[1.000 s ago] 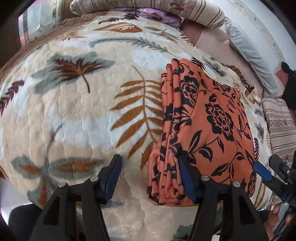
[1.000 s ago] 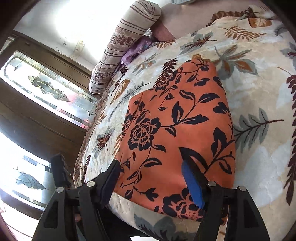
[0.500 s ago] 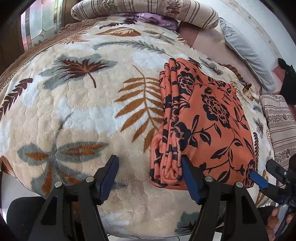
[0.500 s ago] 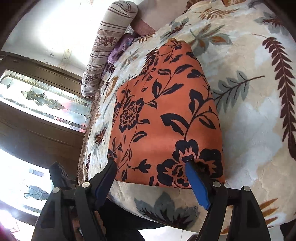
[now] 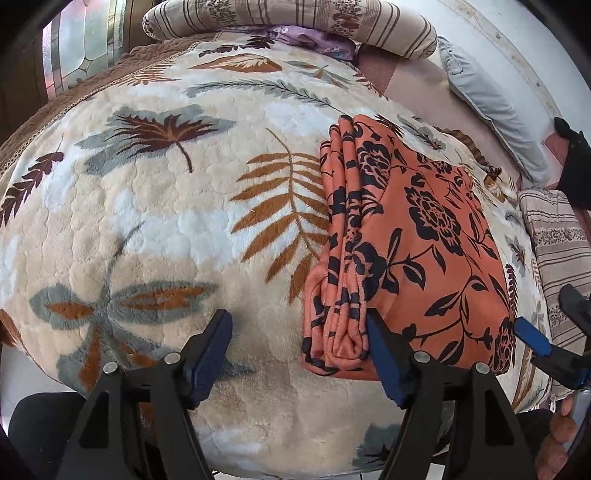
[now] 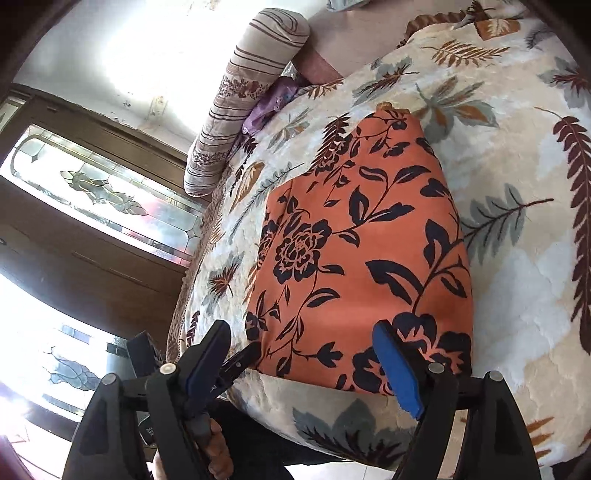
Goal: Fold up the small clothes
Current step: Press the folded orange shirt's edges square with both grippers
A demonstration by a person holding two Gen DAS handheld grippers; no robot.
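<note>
**Folded orange cloth on the bed, both grippers spread**

The cloth (image 5: 413,236), orange with a black flower print, lies folded in a thick rectangle on the blanket (image 5: 166,221), near the bed's front edge. Its stacked fold edges face left in the left wrist view; its flat top (image 6: 362,251) fills the right wrist view.

The left gripper (image 5: 299,354) hangs at the cloth's near left corner, jaws wide apart and holding nothing; one blue pad (image 5: 382,363) sits just beside the folds. The right gripper (image 6: 314,363) is spread too, empty, at the near edge.

Beyond lie a striped bolster (image 5: 288,18), a purple cloth (image 5: 310,37), a grey pillow (image 5: 491,99) and a stained-glass door (image 6: 99,195).
</note>
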